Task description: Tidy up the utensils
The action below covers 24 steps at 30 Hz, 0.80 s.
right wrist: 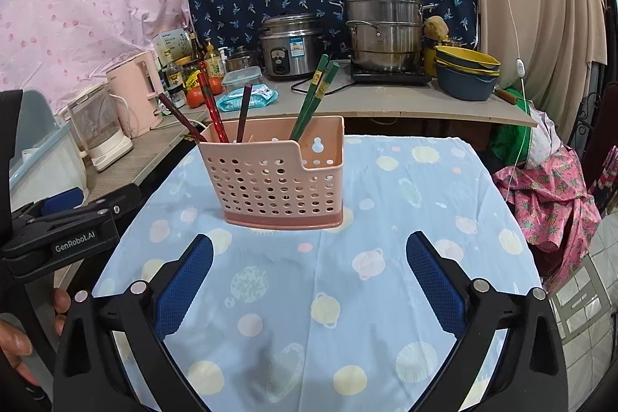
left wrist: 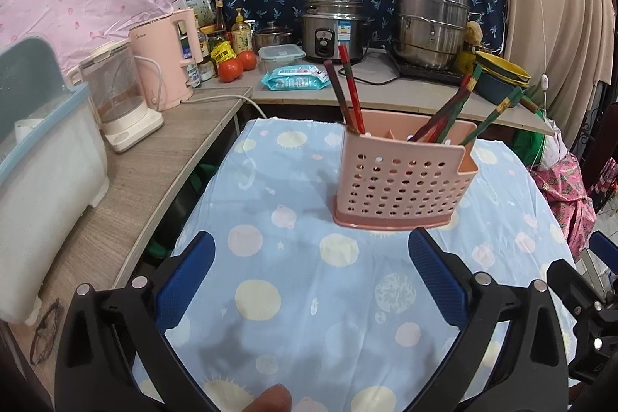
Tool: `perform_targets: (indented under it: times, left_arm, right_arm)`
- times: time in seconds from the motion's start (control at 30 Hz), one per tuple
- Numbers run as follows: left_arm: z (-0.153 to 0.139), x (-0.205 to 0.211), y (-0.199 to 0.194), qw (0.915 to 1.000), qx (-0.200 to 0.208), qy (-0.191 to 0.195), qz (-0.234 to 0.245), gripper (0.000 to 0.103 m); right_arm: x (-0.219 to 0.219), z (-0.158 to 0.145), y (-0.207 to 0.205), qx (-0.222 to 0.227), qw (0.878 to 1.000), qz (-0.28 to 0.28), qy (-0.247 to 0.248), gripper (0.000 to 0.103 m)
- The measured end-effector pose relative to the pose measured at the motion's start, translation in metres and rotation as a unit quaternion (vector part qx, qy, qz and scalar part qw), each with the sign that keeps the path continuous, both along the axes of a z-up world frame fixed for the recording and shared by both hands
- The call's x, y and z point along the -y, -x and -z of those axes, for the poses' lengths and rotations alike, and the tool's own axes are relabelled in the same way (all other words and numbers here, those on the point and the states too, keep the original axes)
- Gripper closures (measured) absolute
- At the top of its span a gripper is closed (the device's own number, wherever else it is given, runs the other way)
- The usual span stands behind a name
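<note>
A pink perforated utensil holder [left wrist: 401,180] [right wrist: 276,176] stands upright on the table with the blue patterned cloth [left wrist: 293,280] [right wrist: 386,257]. Red and dark chopsticks [left wrist: 349,89] [right wrist: 210,107] lean in one end of it, green ones [left wrist: 498,109] [right wrist: 314,95] in the other. My left gripper [left wrist: 311,251] is open just in front of the holder, nothing between its blue pads. My right gripper [right wrist: 309,253] is also open and empty, a little short of the holder's base. The left gripper's black body [right wrist: 65,230] shows at the right wrist view's left edge.
A wooden counter [left wrist: 127,195] runs along the left with a pink kettle [left wrist: 166,60], a glass kettle [left wrist: 116,95] and a white dish box [left wrist: 42,157]. Behind the table are a rice cooker [right wrist: 291,45], a steel steamer pot [right wrist: 382,26], stacked bowls [right wrist: 465,72] and tomatoes [left wrist: 237,64].
</note>
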<state>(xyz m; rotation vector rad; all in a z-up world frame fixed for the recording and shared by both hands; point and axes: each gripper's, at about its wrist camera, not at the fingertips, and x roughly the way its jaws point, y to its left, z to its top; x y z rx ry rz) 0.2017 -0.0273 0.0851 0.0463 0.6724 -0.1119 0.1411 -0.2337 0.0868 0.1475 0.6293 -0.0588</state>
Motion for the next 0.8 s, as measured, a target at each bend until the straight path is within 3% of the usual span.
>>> perform_targets:
  times: [0.2,0.8]
  left_arm:
    - [0.01,-0.002,0.014,0.9999,-0.005,-0.004,-0.012,0.007]
    - [0.026,0.0,0.034,0.9993,-0.019,-0.023,-0.023,0.007]
  right_arm:
    - [-0.003,0.005,0.013,0.001,1.0,0.009,0.019,0.007]
    - [0.004,0.023,0.037,-0.017,1.0,0.018,0.005,0.007]
